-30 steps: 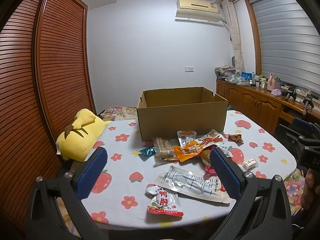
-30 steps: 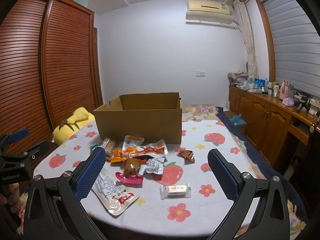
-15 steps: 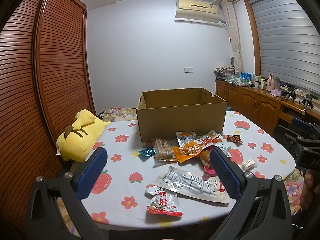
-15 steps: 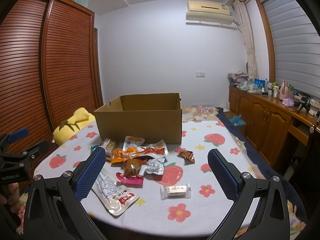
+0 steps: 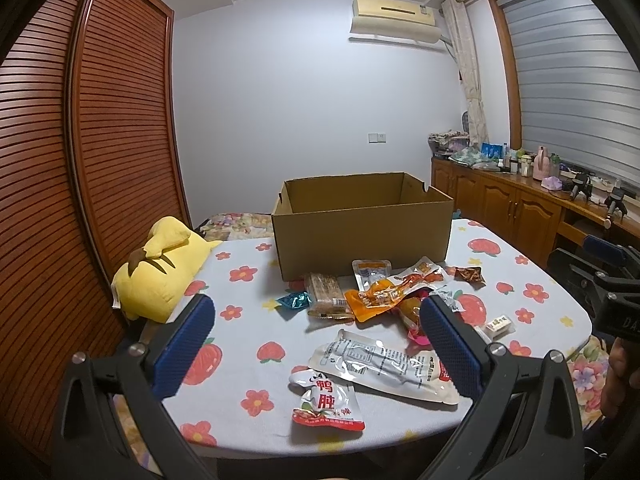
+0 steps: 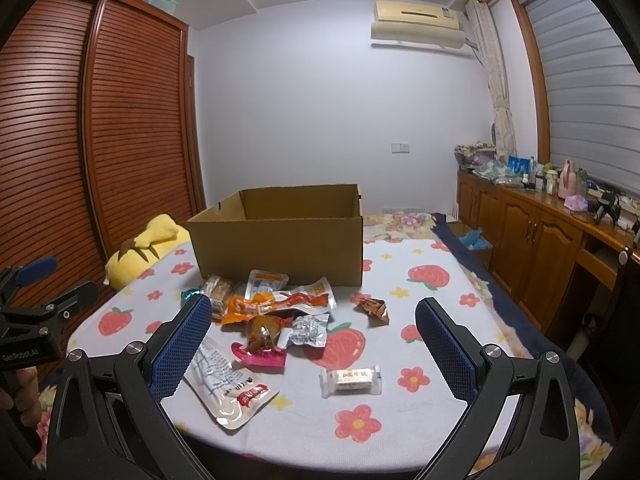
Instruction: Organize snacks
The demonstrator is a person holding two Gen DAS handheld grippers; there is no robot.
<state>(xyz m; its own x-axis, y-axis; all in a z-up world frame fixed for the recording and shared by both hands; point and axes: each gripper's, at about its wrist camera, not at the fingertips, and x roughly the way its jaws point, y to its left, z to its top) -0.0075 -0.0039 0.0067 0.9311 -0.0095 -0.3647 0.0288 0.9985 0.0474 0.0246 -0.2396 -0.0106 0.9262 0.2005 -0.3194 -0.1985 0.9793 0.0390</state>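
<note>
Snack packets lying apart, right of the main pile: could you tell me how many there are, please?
2: a crumpled brown wrapper nearer the cardboard box, and a white bar nearer the camera.

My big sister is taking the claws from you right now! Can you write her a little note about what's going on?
Left claw: open, holding nothing, up over the near edge of the table.
Right claw: open, holding nothing, also above the near edge.
Cardboard box: open at the far side of the table; its floor is hidden from here.
Snacks: all loose on the cloth in front of the box, such as the red and white pouch, the long clear pack, the orange packet and the small white bar.
Done: nothing visibly packed.
Left: every snack.
</note>
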